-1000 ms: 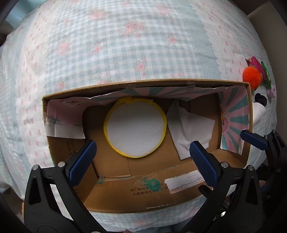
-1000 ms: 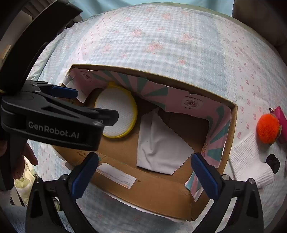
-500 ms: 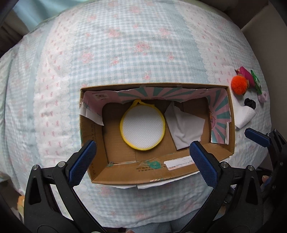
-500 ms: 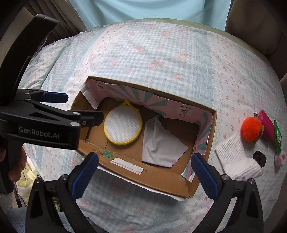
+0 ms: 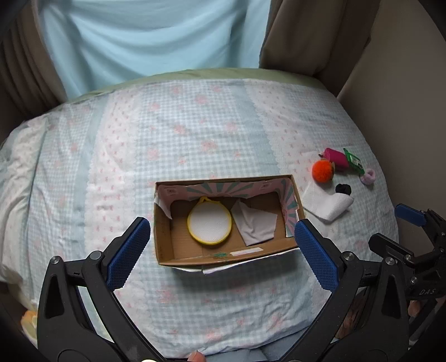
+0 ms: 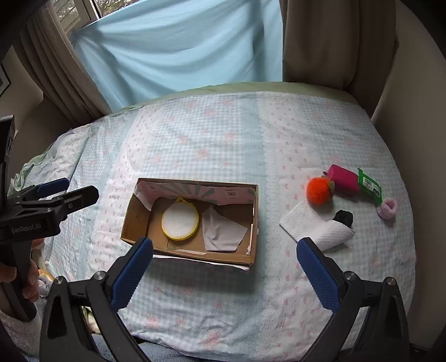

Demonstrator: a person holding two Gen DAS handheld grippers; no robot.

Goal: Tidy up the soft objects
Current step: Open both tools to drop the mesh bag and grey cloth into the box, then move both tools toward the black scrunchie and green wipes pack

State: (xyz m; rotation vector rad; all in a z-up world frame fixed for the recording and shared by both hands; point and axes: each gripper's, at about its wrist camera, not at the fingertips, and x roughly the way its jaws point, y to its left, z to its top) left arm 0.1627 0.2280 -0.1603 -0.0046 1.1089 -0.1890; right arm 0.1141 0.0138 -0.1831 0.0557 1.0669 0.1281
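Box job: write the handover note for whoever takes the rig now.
Left gripper: open, empty, above the box.
Right gripper: open, empty.
Done: round pad and grey cloth lie in the box.
Left, on the bedspread right of the box: white cloth, black piece, orange pompom, pink roll, green packet, pink scrunchie.

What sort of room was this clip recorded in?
Most likely a bedroom: the cardboard box sits on a bed covered by a checked floral quilt, with curtains over a window behind it.
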